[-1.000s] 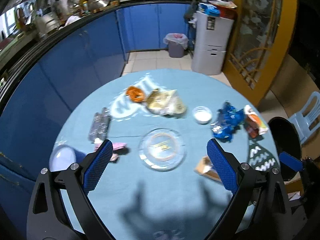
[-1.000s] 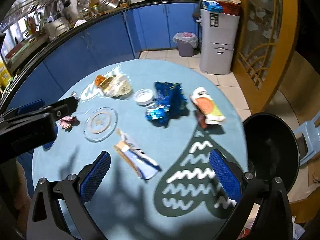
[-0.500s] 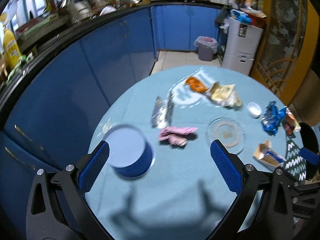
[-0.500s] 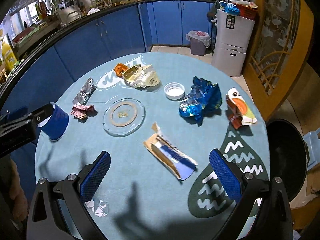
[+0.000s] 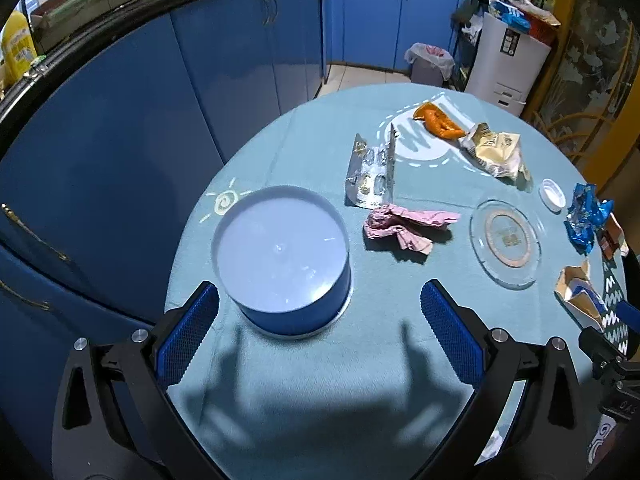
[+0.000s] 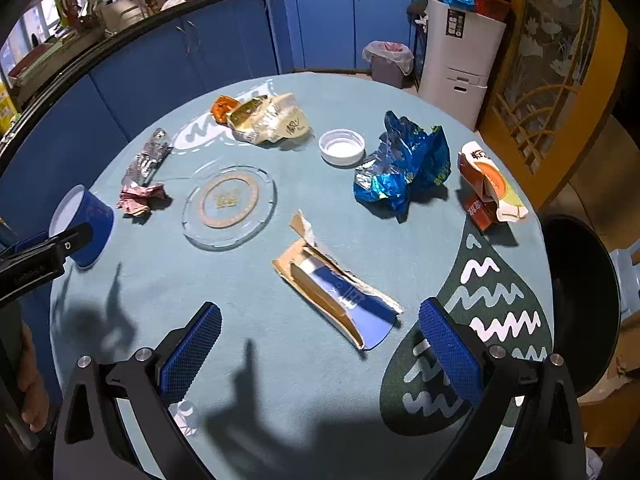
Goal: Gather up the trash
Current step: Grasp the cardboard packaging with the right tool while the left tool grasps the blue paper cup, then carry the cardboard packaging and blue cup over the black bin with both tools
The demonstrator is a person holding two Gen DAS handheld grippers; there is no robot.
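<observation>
Trash: blue paper cup near table left edge, light, crushable, grab sidewalls gently. Left gripper fully spread, empty; right gripper wide, empty.

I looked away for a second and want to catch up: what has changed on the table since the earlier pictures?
The left gripper swung toward the blue cup and came down over it, jaws wide open, nothing held. The right gripper dropped closer to the torn blue carton, also open and empty. The wrappers, glass dish and white lid lie where they were.
</observation>
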